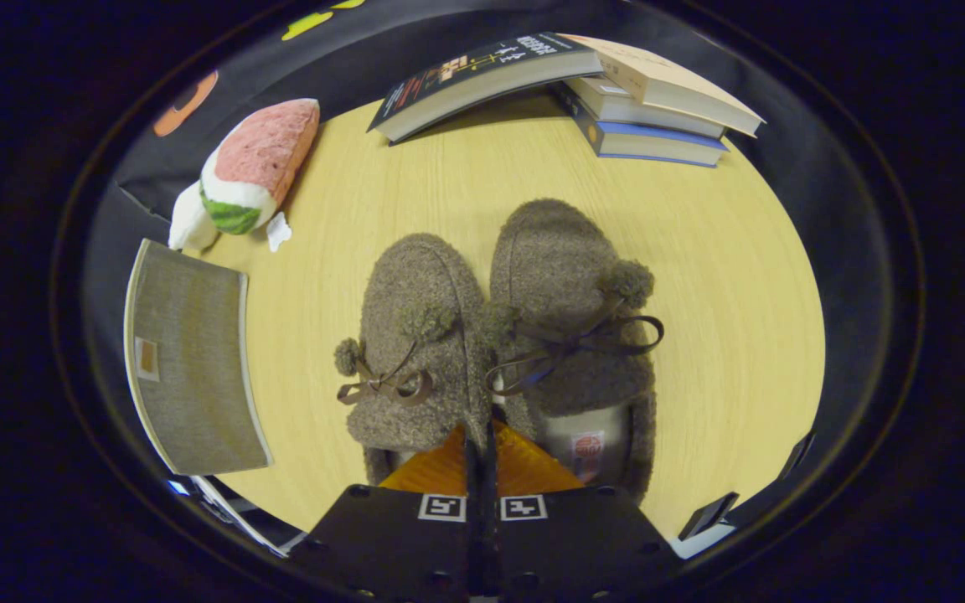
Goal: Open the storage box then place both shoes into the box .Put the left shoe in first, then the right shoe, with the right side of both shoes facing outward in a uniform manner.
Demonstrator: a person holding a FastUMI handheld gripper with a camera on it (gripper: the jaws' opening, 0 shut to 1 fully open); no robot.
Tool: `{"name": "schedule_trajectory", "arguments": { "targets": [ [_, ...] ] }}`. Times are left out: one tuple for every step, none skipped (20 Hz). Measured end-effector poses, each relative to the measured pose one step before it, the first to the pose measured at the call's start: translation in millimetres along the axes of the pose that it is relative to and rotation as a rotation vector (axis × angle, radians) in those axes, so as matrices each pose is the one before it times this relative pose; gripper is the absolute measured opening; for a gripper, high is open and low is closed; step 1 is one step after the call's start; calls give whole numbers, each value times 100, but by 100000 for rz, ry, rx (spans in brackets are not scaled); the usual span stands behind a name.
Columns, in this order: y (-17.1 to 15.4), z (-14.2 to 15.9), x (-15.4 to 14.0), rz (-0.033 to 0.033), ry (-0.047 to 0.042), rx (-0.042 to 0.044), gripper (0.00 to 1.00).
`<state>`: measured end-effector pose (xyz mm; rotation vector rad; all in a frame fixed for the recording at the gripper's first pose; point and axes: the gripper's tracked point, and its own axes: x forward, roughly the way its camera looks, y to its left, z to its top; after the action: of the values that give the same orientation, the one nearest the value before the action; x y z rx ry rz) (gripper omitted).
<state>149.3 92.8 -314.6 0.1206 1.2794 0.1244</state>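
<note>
Two fuzzy brown slippers are sitting side by side in the middle of the frame on the pale wooden surface (700,276), toes pointing away from the camera and inner sides touching. The left-hand slipper (415,335) is showing a small bow and pompoms on its top; the right-hand slipper (562,310) is sitting a little further forward, with a larger bow and a pompom, and its heel opening with a small label is showing near the bottom of the frame.

The tongs (480,435) are sitting at the bottom centre of the frame, their two fingers pressed together with only a thin dark line between them. Their tip is lying right where the two slippers' heel ends meet; whether it is pinching any fabric there cannot be told.

The storage box (193,368), a grey fabric one with a small tag, is lying at the left of the frame, at the surface's edge. Beyond it, in the upper left, a plush toy (252,167) shaped like a watermelon slice is lying. At the top of the frame, a stack of books (616,92) is resting at the far edge.
</note>
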Motion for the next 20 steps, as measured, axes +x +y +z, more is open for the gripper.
{"name": "schedule_trajectory", "arguments": {
  "targets": [
    [344, -244, -464, 2924, 329, 952, 1],
    [244, -146, -647, 2650, 15, 2383, 0],
    [455, -170, -743, 3280, 177, 1824, 0],
    [360, -95, -791, 2804, 22, 2000, 0],
    [518, -257, -936, 3343, 158, 1926, 0],
    [766, -54, -1162, 3851, -559, 1622, 0],
    [661, 58, -1267, 2642, -1098, 829, 0],
    [828, 224, -1398, 1644, -2108, 24, 0],
    [975, 320, -1471, 1407, -2729, -919, 0],
    [1182, 478, -1443, 1055, -3054, -1516, 0],
    [1363, 340, -1316, 1617, -2502, -1249, 0],
    [1618, 271, -1116, 1575, -1668, -884, 0],
    [1744, 55, -885, 2212, -720, -884, 0],
    [2014, 49, -686, 2454, -453, -881, 0],
    [1910, -10, -401, 2204, -120, -878, 0],
    [2140, -12, -220, 2413, -248, -1196, 0],
    [1972, -70, 127, 1937, -133, -1546, 0],
    [2026, -46, 374, 1419, -127, -1075, 0],
    [1974, -185, 688, 1294, 292, -1458, 0],
    [1741, -330, 913, 340, 935, -1708, 0]
  ]
}}
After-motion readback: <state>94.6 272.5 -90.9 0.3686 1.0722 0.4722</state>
